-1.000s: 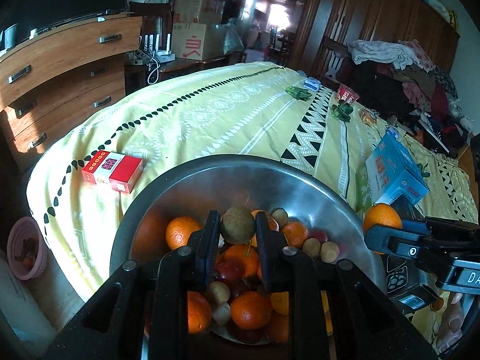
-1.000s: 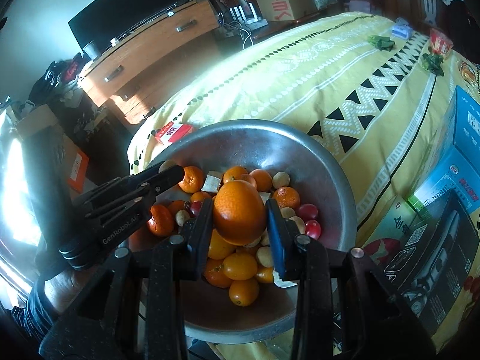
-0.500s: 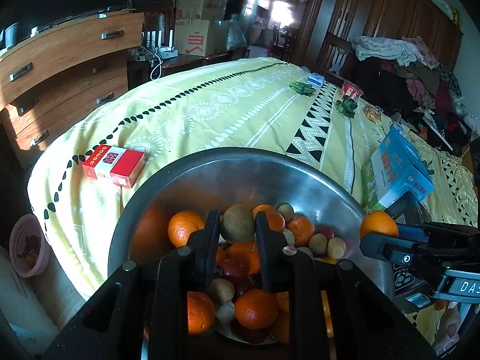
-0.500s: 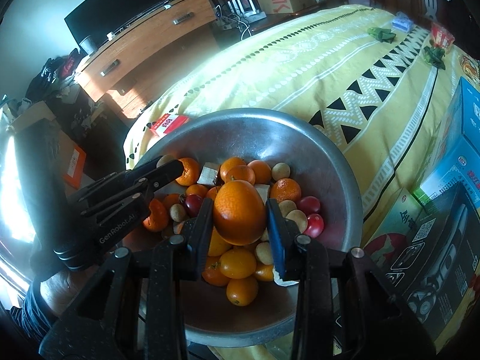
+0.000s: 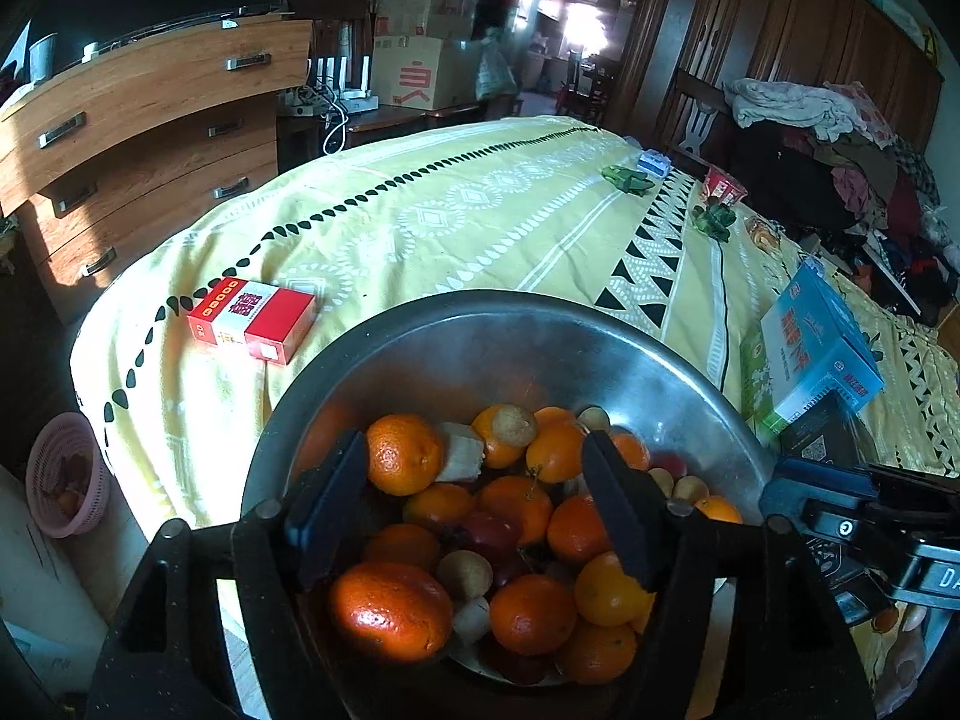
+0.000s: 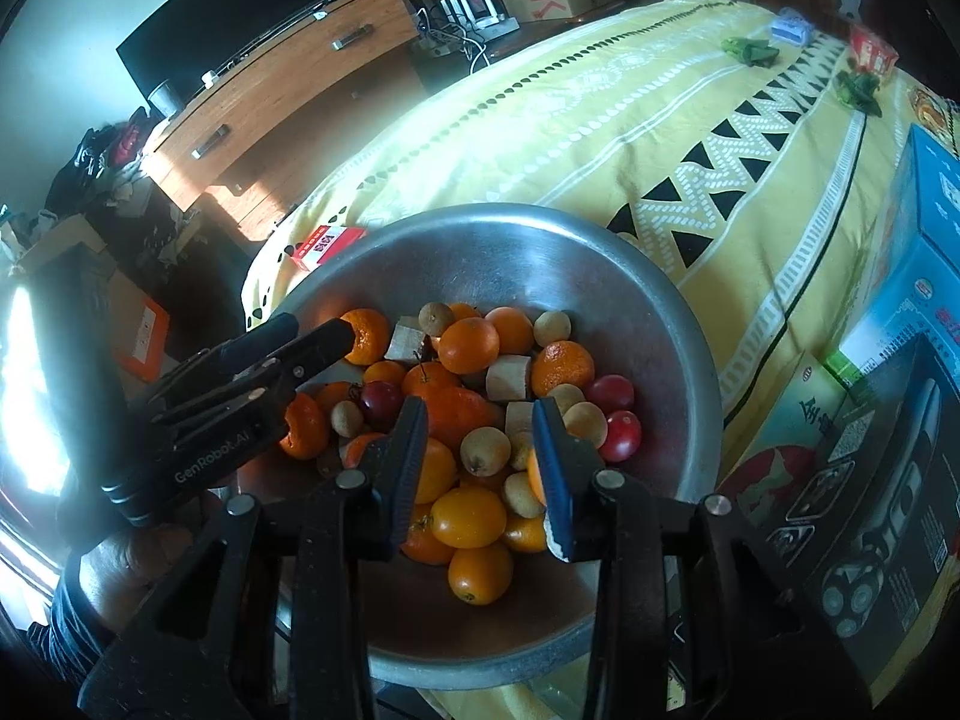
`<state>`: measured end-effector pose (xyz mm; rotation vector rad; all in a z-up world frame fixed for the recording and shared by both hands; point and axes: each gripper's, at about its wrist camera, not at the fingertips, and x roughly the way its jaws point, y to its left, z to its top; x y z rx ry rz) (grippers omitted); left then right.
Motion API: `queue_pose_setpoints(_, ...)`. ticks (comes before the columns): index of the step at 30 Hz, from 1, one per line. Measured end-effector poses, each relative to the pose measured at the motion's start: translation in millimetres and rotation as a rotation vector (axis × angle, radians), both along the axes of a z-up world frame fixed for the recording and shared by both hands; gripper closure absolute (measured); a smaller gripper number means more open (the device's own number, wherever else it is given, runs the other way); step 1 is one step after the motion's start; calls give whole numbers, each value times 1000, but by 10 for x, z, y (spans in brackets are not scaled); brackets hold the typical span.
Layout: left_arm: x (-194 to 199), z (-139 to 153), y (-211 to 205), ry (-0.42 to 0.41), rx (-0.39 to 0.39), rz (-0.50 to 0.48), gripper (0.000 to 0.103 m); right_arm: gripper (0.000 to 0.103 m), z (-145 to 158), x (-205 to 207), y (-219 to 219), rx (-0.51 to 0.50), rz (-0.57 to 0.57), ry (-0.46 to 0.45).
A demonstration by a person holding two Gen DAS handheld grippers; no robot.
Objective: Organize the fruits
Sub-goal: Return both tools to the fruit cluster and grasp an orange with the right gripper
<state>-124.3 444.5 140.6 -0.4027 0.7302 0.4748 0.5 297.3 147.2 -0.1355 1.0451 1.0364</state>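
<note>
A lived-in home bedroom: yellow-quilted bed (image 5: 456, 222), wooden dresser (image 5: 138, 138) left of it, wardrobe (image 5: 780, 42) and heaped clothes (image 5: 840, 138) behind.

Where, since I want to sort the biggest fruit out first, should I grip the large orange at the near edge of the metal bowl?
Take the large orange across its widest middle, from straight above. It is round and lies atop the pile by the near wall of the metal bowl, with smaller fruit crowding its far side, so only its top is free.
</note>
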Motion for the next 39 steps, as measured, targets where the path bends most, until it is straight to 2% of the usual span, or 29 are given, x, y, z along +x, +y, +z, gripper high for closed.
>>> queue_pose_setpoints(2, -9, 9, -14, 7, 10, 7, 25, 55, 51, -40, -84, 18, -11, -5)
queue_pose_setpoints(4, -4, 11, -35, 16, 14, 9, 25, 48, 135, -107, -189, 45, -16, -28)
queue_pose_setpoints(6, -11, 45, -80, 15, 18, 7, 25, 41, 238, -209, -337, 70, -22, -67)
queue_pose_setpoints(8, -35, 125, -153, -4, 27, -1, 25, 27, 320, -350, -554, 88, -28, -118)
queue_pose_setpoints(10, -46, 224, -244, -26, 33, -9, 25, 19, 348, -505, -800, 86, -38, -171)
queue_pose_setpoints(13, 7, 414, -517, -64, 55, -51, 25, 17, 297, -712, -1260, 50, -78, -229)
queue_pose_setpoints(17, 210, 725, -1233, -128, 107, -200, 25, 17, 102, -838, -2002, -4, -176, -211)
queue_pose_setpoints(21, 409, 1023, -2349, -216, 153, -463, 25, 17, -96, -834, -2749, -54, -308, -163)
queue_pose_setpoints(23, 476, 1051, -2823, -232, 149, -584, 25, 17, -162, -840, -3065, -64, -372, -143)
queue_pose_setpoints(24, 530, 1016, -3122, -233, 129, -671, 25, 17, -194, -833, -3215, -69, -400, -137)
queue_pose_setpoints(26, 637, 876, -3558, -210, 95, -769, 25, 17, -229, -823, -3433, -88, -447, -137)
queue_pose_setpoints(28, 781, 664, -3868, -154, 60, -822, 25, 17, -270, -810, -3631, -89, -494, -123)
queue_pose_setpoints(33, 1092, 51, -4206, -11, -21, -836, 25, 18, -507, -611, -4075, -99, -566, -96)
queue_pose_setpoints(39, 1278, -347, -4186, 86, -58, -802, 28, 35, -824, -150, -4248, -103, -548, -66)
